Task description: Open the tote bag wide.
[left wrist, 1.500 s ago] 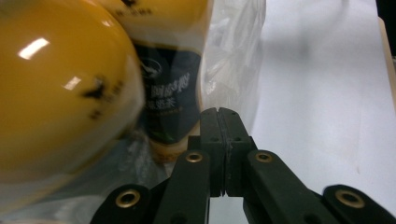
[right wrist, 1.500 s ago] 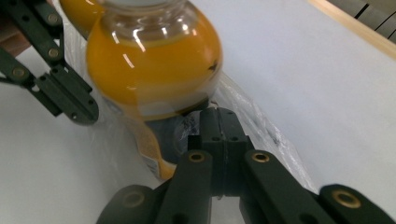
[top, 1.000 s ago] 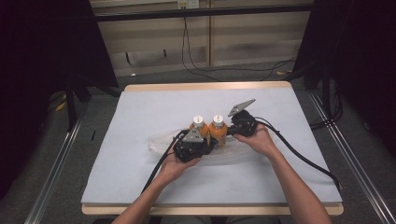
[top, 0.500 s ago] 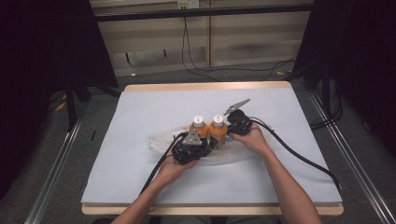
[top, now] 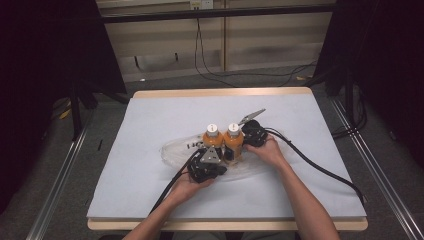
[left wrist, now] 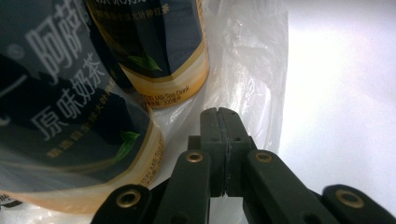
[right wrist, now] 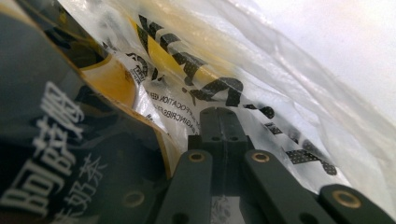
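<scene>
Two orange milk-tea bottles [top: 212, 137] [top: 233, 136] with white caps and dark labels stand side by side mid-table, on a clear plastic bag [top: 172, 150]. My left gripper [top: 220, 156] sits at their near left base and my right gripper [top: 244, 143] at their right side. In the left gripper view the jaws [left wrist: 218, 112] are pressed together with bag film [left wrist: 252, 70] at their tips, beside the nearer bottle [left wrist: 70, 140]. In the right gripper view the jaws [right wrist: 218, 112] are likewise closed against printed film [right wrist: 261, 74], next to a bottle [right wrist: 56, 140].
The table [top: 150, 115] has a pale sheet over it and a wooden rim. Black cables [top: 320, 167] trail from the grippers across the right half and over the near edge. Dark curtains stand on both sides and rails run along the floor.
My right hand has sunk a little and drawn in toward the bottles. The bag lies flatter around them. The left hand has hardly moved.
</scene>
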### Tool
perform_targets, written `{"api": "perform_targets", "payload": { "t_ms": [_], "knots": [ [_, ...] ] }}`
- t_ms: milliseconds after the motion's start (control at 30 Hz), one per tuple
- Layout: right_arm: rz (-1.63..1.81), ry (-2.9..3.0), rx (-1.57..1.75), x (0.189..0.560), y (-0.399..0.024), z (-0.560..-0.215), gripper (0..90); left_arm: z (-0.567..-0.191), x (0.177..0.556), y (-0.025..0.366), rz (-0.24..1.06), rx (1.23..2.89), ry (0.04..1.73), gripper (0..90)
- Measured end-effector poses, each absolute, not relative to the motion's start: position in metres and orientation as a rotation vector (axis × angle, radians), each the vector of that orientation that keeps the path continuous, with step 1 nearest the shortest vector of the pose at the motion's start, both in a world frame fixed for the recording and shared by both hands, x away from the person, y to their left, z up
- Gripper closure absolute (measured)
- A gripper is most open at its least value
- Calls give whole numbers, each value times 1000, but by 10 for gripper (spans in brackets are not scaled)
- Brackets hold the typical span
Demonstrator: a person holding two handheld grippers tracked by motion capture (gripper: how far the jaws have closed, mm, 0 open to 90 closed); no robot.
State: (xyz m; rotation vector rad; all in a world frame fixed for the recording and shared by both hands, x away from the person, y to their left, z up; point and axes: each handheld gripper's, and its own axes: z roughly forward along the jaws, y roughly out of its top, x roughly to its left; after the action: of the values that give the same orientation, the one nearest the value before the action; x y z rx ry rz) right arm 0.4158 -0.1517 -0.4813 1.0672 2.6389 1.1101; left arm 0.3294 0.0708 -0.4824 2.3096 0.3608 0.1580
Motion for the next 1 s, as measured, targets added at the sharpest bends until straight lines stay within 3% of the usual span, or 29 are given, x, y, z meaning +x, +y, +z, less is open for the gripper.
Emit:
{"api": "perform_targets", "payload": {
  "t_ms": [1000],
  "knots": [
    [1083, 2502, 1174, 434, -147, -484, 900, -483, 317, 70, 83, 2307, 339, 900]
  ]
}}
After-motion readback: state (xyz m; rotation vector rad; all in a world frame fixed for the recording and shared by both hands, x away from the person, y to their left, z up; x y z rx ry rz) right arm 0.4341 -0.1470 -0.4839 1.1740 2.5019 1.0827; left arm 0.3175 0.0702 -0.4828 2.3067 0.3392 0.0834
